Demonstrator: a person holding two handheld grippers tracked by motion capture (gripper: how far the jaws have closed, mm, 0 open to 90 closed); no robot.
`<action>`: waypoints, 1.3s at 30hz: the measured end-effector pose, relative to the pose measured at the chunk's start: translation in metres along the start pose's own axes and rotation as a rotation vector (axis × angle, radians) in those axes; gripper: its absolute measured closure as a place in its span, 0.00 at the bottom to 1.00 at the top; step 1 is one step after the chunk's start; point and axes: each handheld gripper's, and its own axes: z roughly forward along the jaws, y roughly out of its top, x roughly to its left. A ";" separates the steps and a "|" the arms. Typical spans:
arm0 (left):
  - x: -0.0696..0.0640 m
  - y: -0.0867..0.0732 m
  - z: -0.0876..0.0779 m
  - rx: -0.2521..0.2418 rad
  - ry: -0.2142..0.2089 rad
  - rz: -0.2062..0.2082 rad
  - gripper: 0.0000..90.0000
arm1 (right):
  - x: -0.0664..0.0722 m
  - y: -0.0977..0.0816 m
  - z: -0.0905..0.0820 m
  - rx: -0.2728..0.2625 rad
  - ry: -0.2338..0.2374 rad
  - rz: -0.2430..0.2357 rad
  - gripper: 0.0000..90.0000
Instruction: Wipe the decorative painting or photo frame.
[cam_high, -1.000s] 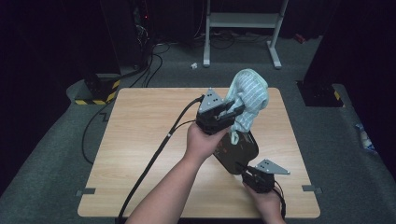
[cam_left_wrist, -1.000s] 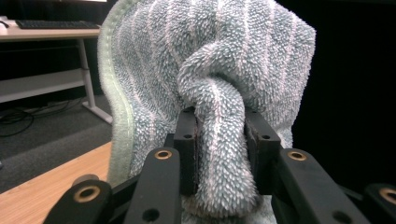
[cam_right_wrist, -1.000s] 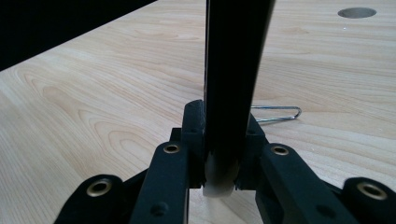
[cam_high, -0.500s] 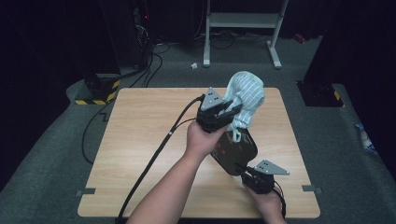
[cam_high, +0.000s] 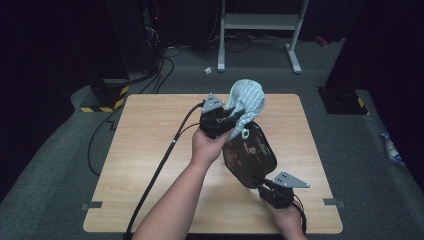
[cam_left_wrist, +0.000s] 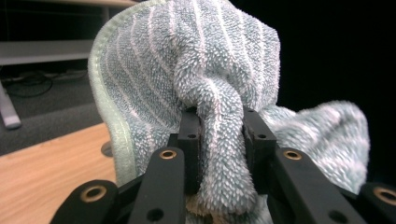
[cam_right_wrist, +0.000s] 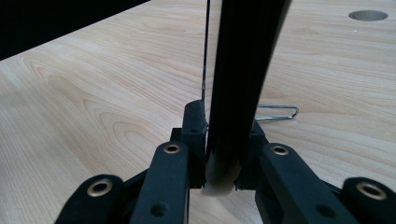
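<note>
A teal towel with white stripes (cam_high: 248, 99) hangs bunched above the far middle of the wooden table (cam_high: 150, 150). My left gripper (cam_high: 236, 121) is shut on it. A thick fold of the towel (cam_left_wrist: 187, 60) is pinched between the left gripper's (cam_left_wrist: 219, 121) jaws, which have just been closing tighter. A black oval board (cam_high: 250, 152) with faint coloured marks stands tilted, and the towel touches its upper end. My right gripper (cam_high: 261, 181) is shut on its lower end. The board (cam_right_wrist: 245, 56) rises edge-on from the right gripper (cam_right_wrist: 224, 121).
A thin wire loop (cam_right_wrist: 280, 112) lies on the table behind the board, and a round hole (cam_right_wrist: 368, 15) sits farther off. The left gripper's cable (cam_high: 160, 170) trails to the near edge. On the floor beyond the table are a yellow-black striped block (cam_high: 105, 100) and a white stand (cam_high: 260, 30).
My left hand has carried the towel to the left and down, closer onto the board's upper end. The right gripper has kept still.
</note>
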 end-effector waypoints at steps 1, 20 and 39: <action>0.002 -0.003 0.001 0.007 0.006 -0.005 0.81 | 0.000 0.000 0.000 0.002 0.000 0.001 0.87; 0.053 -0.062 0.004 0.135 0.075 -0.116 0.82 | 0.000 0.000 0.000 -0.003 0.005 -0.003 0.87; 0.064 -0.144 0.012 0.373 0.063 -0.119 0.83 | 0.000 -0.001 0.000 -0.007 0.008 0.000 0.87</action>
